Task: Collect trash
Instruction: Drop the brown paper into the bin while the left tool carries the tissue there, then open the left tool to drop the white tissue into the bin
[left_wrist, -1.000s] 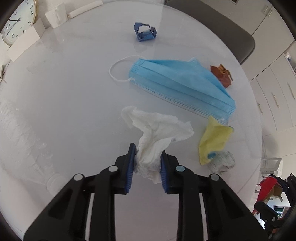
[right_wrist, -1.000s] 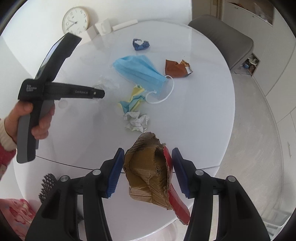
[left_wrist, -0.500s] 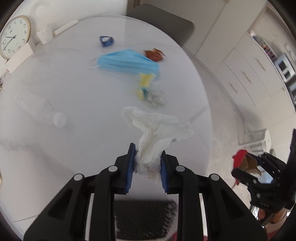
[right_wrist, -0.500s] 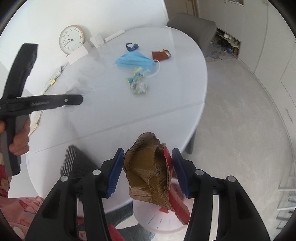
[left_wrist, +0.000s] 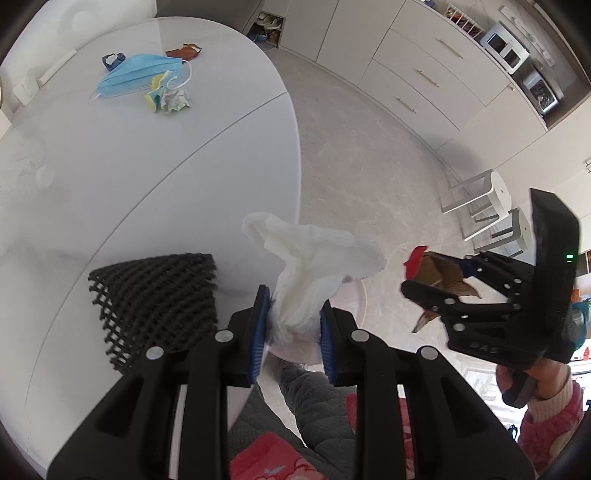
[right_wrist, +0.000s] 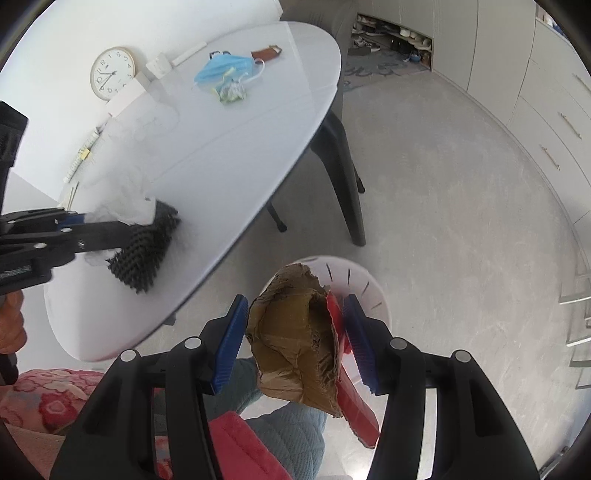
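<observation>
My left gripper is shut on a crumpled white tissue, held past the white table's near edge, above a white bin that it mostly hides. My right gripper is shut on a torn brown and red cardboard piece, held above the white slotted bin on the floor. On the far side of the table lie a blue face mask, a yellow wrapper, a crumpled paper ball, a brown wrapper and a small blue scrap.
A black mesh holder stands at the table's near edge. A clear plastic bottle lies at the table's left. A grey chair stands by the table. White cabinets and two stools stand across the floor. A clock leans against the wall.
Both grippers have pulled back off the table and swung toward the floor bin, each still holding its piece. The trash on the table now lies far off.
</observation>
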